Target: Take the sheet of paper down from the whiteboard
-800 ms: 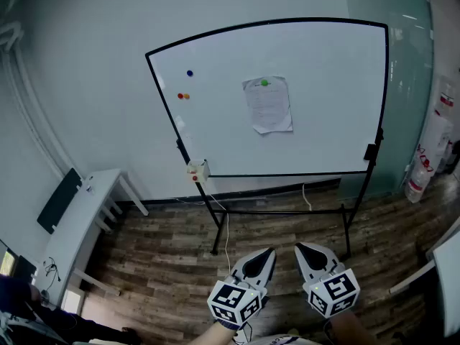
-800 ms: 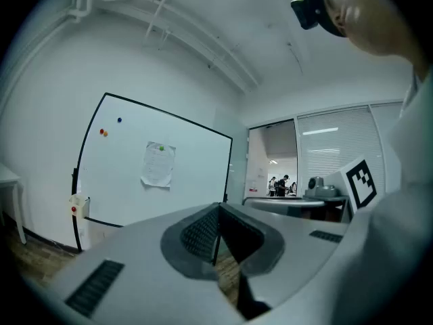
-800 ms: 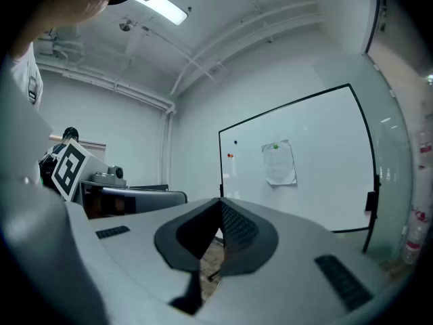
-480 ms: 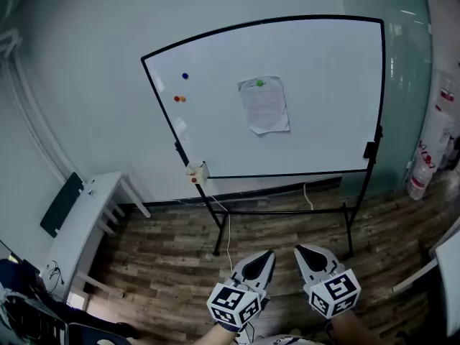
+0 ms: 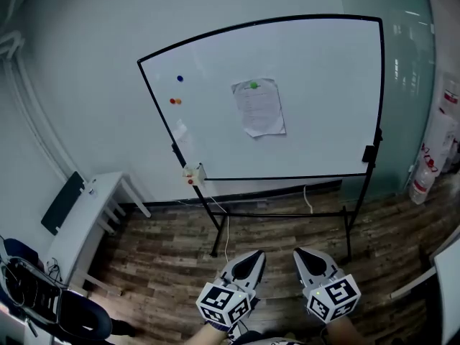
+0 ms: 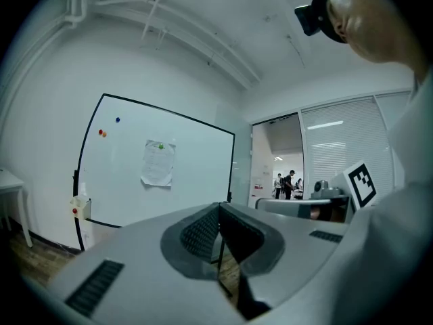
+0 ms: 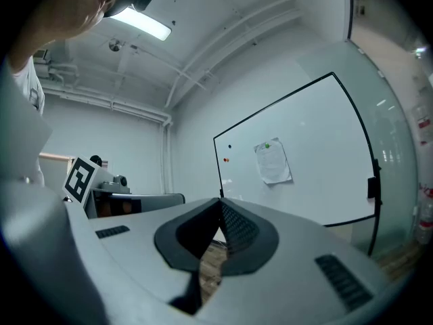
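Whiteboard (image 5: pixel 327 113) paper (image 5: pixel 259 108) print illegible

A wood floor (image 5: pixel 287 225) fills the bottom of the head view. At eight o'clock a white table (image 5: pixel 100 207) stands by the pale wall (image 5: pixel 72 63). A flat black thing (image 5: pixel 61 202) lies at its outer edge. Down at seven o'clock is a dark blue chair (image 5: pixel 75 315). Near the middle hangs a small white box (image 5: pixel 192 172) with red dots. A thin white cord (image 5: pixel 227 236) runs down below it.

At eleven o'clock sits a blue magnet (image 5: pixel 180 78), with a red and orange pair (image 5: pixel 174 100) just under it. At three o'clock stands a white thing with red marks (image 5: pixel 420 182), too small to tell.

In the left gripper view, people (image 6: pixel 287 181) stand far off at three o'clock. In the right gripper view, a long ceiling light (image 7: pixel 142 22) glows at eleven o'clock.
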Available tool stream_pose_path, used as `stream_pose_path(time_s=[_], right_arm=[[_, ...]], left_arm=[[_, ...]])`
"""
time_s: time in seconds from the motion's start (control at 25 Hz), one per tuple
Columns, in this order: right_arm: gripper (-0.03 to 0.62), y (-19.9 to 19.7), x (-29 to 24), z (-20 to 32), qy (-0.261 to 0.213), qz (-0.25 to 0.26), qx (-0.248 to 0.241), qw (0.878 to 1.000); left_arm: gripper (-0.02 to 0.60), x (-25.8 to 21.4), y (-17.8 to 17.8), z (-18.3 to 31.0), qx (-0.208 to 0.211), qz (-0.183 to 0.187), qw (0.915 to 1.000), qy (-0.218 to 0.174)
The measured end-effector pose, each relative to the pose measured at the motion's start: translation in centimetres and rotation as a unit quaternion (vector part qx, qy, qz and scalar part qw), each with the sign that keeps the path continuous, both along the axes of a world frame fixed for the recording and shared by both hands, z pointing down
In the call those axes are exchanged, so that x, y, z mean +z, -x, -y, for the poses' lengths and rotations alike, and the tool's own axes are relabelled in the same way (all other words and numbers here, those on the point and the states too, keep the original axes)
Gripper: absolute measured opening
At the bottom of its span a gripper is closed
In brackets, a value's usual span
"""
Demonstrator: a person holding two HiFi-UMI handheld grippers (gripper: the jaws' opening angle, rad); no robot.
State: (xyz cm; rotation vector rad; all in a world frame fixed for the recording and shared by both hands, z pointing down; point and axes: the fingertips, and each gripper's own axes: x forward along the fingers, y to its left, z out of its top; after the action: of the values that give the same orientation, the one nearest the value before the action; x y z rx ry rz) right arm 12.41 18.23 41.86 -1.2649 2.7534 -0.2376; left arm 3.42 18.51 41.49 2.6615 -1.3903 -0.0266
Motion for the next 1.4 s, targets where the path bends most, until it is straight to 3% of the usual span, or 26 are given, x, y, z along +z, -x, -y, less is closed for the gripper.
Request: stream_pose_path(time_s=[0.2, 0.44, 0.68, 0.96, 1.4], right_arm=[[0.012, -1.5, -0.8, 1.5, -0.008, 0.003, 0.023, 1.0], [0.012, -1.5, -0.8, 5.4, -0.005, -0.008, 0.038, 0.999], [0.012, 1.5, -1.5, 12.1, -0.013, -0.026, 0.043, 0.999], [0.012, 6.1, -2.5, 21.3, -0.017, -0.033, 0.061, 0.997], [0.012, 9.2, -4.5, 32.5, -0.042, -0.055, 0.092, 0.993]], left_arm=[[0.014, -0.6, -0.2, 2.2, -0.004, 0.009, 0.9998, -0.015], [0.014, -0.8, -0.1, 6.6, 0.009, -0.005, 0.9997, -0.021], [0.014, -0.7, 1.8, 13.3, 0.019, -0.009, 0.9993, -0.032], [0.014, -1.1, 6.4, 22.7, 0.026, 0.017, 0.9984, -0.048], [0.014, -2.7, 9.6, 33.9, 0.049, 0.024, 0.9952, -0.081]])
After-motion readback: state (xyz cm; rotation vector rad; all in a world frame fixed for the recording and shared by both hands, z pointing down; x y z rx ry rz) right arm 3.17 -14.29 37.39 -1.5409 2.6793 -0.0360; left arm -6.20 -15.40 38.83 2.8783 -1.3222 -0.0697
